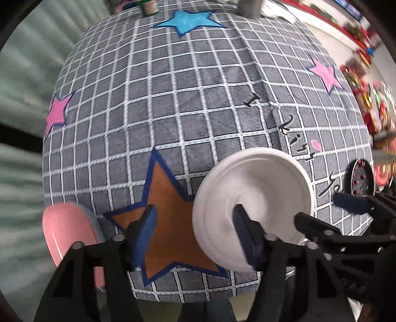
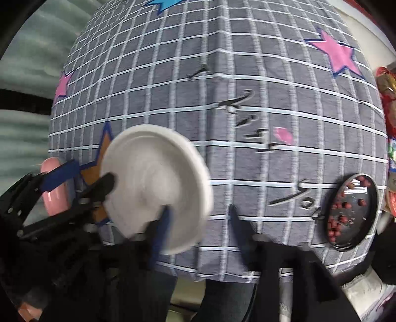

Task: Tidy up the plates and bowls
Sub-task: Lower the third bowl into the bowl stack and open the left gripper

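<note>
A white plate (image 1: pixel 252 205) lies near the front edge of the table; it also shows in the right wrist view (image 2: pixel 156 185). My left gripper (image 1: pixel 195 232) is open, its right finger over the plate and its left finger over the brown star. My right gripper (image 2: pixel 198 223) is open, its left finger at the plate's front rim. A pink plate (image 1: pixel 66 230) sits at the front left edge on a grey one, and shows in the right wrist view (image 2: pixel 53 188). A dark plate (image 2: pixel 351 210) with red bits lies at the front right, also seen in the left wrist view (image 1: pixel 361 178).
The table wears a grey checked cloth (image 1: pixel 185 99) with coloured stars. A green jar (image 1: pixel 148 6) and a grey cup (image 1: pixel 250 7) stand at the far edge. Colourful clutter (image 1: pixel 371 99) lines the right side. The table's front edge is just below both grippers.
</note>
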